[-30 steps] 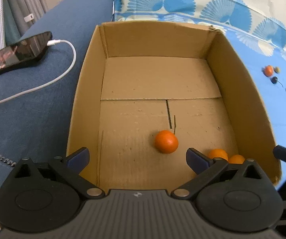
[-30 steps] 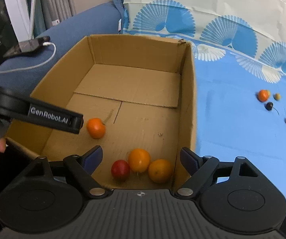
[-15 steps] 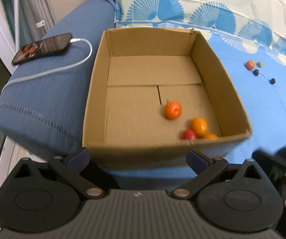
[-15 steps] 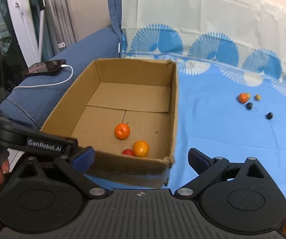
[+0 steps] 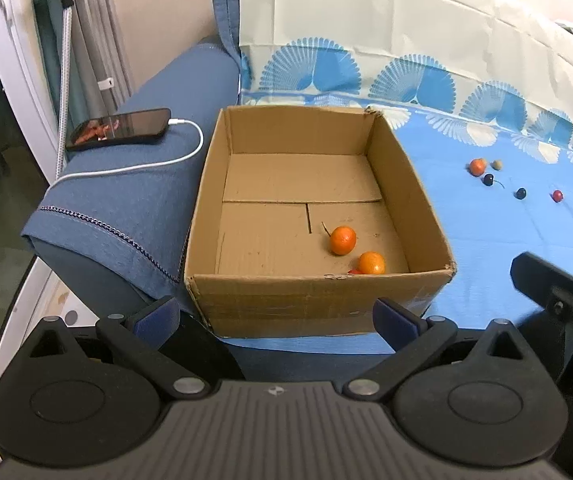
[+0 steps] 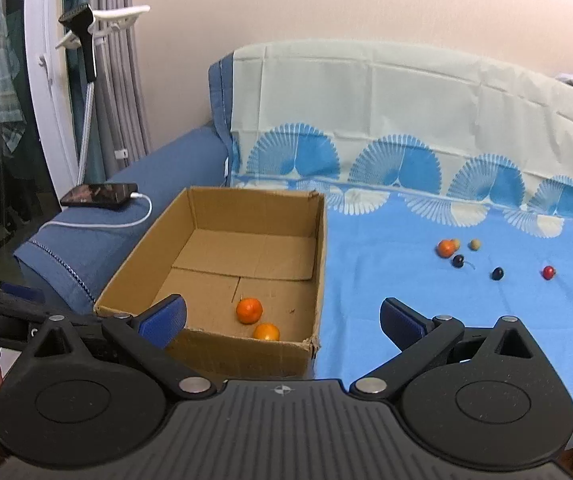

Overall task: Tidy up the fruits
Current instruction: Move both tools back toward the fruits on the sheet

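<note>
Phone: far left of the left gripper, on the sofa arm, charging.
Left gripper: released, holding nothing.
Cardboard box: straight ahead, holding two oranges.
Right gripper: released, holding nothing.
Loose fruits: ahead-right on the blue sheet.
Writing: none readable.

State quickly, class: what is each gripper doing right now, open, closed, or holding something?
Left gripper: open, fingers apart, holding nothing.
Right gripper: open, fingers apart, holding nothing.
</note>
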{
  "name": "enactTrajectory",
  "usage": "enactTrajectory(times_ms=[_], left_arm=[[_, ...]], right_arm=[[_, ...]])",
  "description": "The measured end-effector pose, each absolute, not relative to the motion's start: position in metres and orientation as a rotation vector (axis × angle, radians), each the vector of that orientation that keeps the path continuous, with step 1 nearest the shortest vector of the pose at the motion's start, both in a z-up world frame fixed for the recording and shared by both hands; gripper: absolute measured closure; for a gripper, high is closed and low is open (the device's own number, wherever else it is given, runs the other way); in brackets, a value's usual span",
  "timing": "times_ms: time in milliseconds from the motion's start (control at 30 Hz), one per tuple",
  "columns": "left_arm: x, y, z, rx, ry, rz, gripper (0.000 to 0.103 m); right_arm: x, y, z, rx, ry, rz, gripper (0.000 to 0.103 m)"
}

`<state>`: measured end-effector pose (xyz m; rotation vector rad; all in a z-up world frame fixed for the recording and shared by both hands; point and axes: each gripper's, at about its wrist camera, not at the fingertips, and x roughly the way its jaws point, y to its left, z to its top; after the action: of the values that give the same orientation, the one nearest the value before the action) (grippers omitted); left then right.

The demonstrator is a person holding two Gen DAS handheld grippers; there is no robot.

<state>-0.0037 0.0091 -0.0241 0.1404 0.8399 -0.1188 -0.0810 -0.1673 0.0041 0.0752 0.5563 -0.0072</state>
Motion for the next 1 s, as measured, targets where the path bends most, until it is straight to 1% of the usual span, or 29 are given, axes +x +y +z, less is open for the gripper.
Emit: enactTrajectory(times_ms=[400,1000], left_arm=[[-0.013,0.006,-0.012,0.148,0.798,-0.125,0.0],[-0.002,0.006,-0.027,0.166,0.848,-0.114,0.0]], right_arm=[[-0.095,-0.169,0.012,0.073,0.514,-0.01,0.001],[-0.084,-0.175,-0.007,0.106,0.574,0.015,0.001]])
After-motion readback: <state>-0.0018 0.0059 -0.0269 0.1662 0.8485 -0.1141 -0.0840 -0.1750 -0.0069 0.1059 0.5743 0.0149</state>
